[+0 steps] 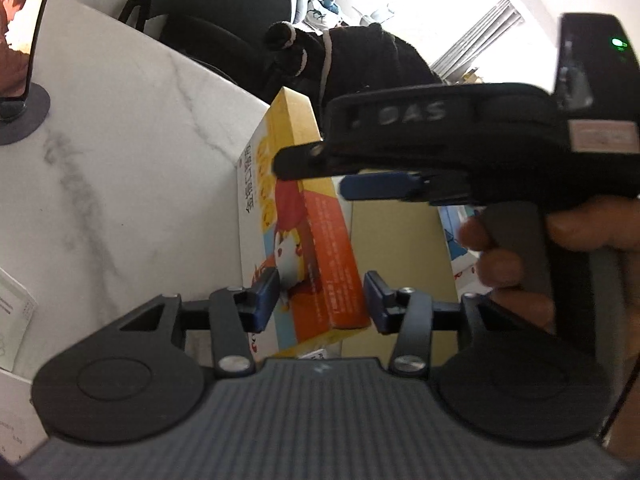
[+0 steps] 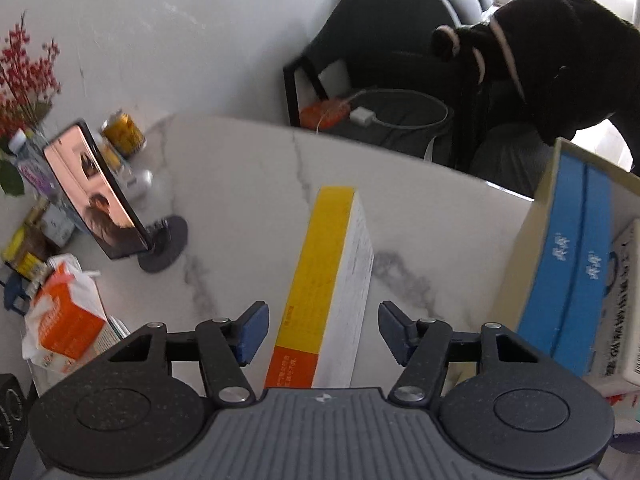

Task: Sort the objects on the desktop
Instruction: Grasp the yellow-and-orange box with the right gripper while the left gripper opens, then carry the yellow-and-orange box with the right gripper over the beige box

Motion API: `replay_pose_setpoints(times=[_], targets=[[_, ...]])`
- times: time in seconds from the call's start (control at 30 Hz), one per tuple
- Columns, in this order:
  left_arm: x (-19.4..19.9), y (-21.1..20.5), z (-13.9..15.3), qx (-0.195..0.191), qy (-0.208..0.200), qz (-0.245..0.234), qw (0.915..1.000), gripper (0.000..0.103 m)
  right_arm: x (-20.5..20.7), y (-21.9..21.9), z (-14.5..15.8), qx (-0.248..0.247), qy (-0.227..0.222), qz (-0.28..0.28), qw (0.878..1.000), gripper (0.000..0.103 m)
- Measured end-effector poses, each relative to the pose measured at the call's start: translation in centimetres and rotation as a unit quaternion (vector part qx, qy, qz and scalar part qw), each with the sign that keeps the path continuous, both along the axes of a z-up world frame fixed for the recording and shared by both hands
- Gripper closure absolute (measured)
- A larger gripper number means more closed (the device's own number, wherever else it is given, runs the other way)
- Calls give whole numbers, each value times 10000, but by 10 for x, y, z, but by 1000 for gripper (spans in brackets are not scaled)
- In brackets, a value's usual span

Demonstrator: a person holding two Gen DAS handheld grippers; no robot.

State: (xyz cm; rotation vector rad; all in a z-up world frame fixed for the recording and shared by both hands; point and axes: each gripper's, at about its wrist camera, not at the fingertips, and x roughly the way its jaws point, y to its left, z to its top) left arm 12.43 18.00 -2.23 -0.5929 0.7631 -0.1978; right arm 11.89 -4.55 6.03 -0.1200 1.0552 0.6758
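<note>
The right gripper [image 2: 319, 334] is spread, its fingers straddling the near end of the yellow box [image 2: 328, 280], whose long axis runs straight ahead along the surface [image 2: 224, 184]. The left gripper [image 1: 320, 300], also spread, brackets the same box's orange end face [image 1: 340, 264].

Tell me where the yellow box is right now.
The yellow box stands on edge on the marble table, between the open fingers of both tools in each wrist view, left of the cardboard box and right of the phone.
</note>
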Motion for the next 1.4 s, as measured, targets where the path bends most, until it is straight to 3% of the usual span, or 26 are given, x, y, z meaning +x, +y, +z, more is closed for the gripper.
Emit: replay_pose_setpoints(times=[0.23, 0.37, 0.73, 0.87, 1.0, 1.17, 1.4], targets=[[-3, 8, -7, -293, -133, -146, 9994, 54, 5, 15, -11, -368, 146, 109, 9992, 47], [-10, 12, -11, -468, -125, -252, 9985, 45, 6, 21, -16, -522, 145, 150, 9984, 47], [-20, 27, -15, -774, -185, -338, 9963, 37, 11, 38, -38, -1037, 367, 52, 9939, 46], [-23, 35, -14, -848, -236, -341, 9955, 34, 10, 42, -43, -1055, 487, 126, 9932, 58], [-24, 43, -19, -906, -195, -297, 9953, 29, 10, 43, -45, -1072, 485, 151, 9929, 58], [-22, 47, -27, -1041, -70, -282, 9941, 16, 11, 42, -45, -1074, 393, 129, 9934, 73], [-24, 39, -34, -1033, 28, -530, 9932, 5, 12, 40, -45, -1064, 282, 89, 9939, 76]])
